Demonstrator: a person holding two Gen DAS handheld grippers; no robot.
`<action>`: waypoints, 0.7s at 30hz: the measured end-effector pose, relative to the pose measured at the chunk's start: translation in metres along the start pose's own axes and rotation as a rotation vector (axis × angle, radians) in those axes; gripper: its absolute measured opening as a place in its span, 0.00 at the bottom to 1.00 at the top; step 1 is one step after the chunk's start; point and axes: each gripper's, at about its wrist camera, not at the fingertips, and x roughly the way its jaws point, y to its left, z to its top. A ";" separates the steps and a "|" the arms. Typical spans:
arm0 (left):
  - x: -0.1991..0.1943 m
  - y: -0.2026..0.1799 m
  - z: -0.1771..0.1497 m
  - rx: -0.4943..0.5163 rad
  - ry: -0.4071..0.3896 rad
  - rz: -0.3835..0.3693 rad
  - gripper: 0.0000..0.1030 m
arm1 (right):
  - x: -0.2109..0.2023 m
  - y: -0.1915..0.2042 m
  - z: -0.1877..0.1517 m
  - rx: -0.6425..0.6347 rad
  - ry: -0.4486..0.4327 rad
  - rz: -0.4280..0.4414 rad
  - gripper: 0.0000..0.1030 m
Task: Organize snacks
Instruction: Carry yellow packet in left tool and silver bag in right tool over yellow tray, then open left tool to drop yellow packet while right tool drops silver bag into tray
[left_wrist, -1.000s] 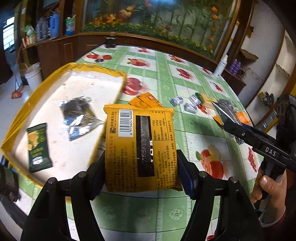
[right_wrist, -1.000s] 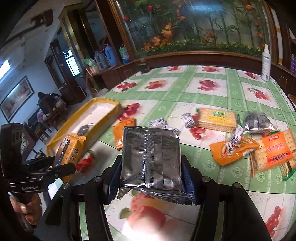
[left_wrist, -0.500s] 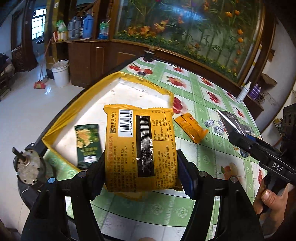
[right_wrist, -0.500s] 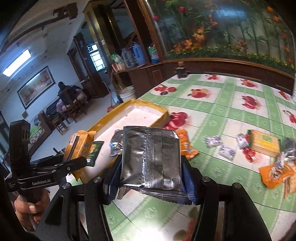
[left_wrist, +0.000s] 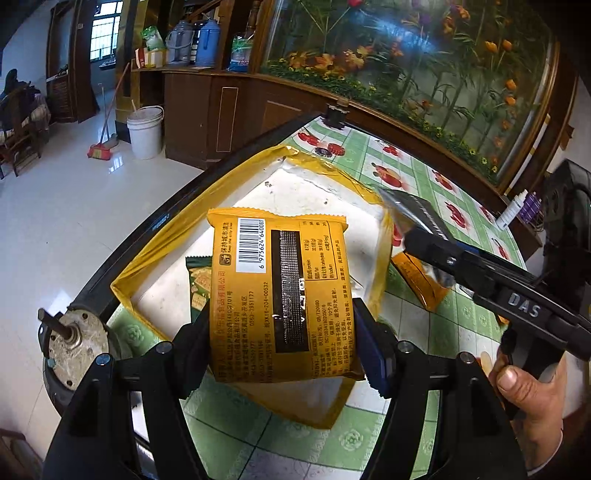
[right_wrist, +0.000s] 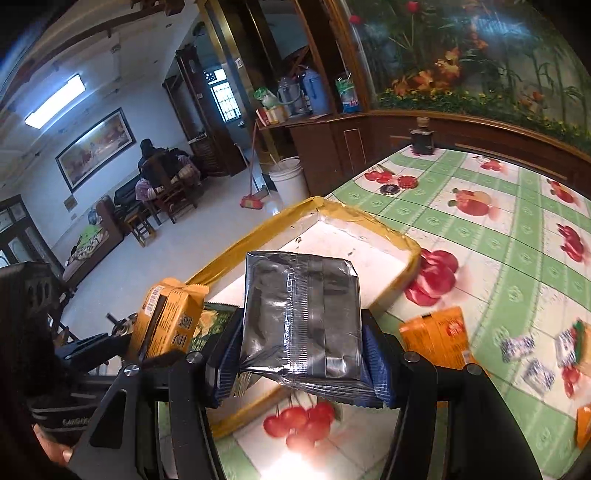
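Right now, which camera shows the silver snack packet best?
The right wrist view: the silver snack packet fills the centre, clamped flat-on in the right hand-held gripper. The left wrist view shows only its blurred edge.

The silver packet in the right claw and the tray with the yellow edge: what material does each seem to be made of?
Silver packet: probably metallised plastic film, glossy; it wrinkles and mirrors light, with a seam down the back.
Tray: looks like white foam or board, matte and pitted, rim wrapped in shiny yellow-brown tape that creases; the core is uncertain.
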 end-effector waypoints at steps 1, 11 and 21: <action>0.002 0.000 0.002 0.000 -0.002 0.008 0.66 | 0.009 0.000 0.005 -0.003 0.008 0.003 0.58; 0.035 0.009 0.016 -0.025 0.020 0.113 0.66 | 0.075 -0.003 0.026 -0.028 0.075 -0.007 0.58; 0.050 0.019 0.015 -0.064 0.068 0.125 0.69 | 0.103 -0.002 0.026 -0.052 0.127 -0.021 0.61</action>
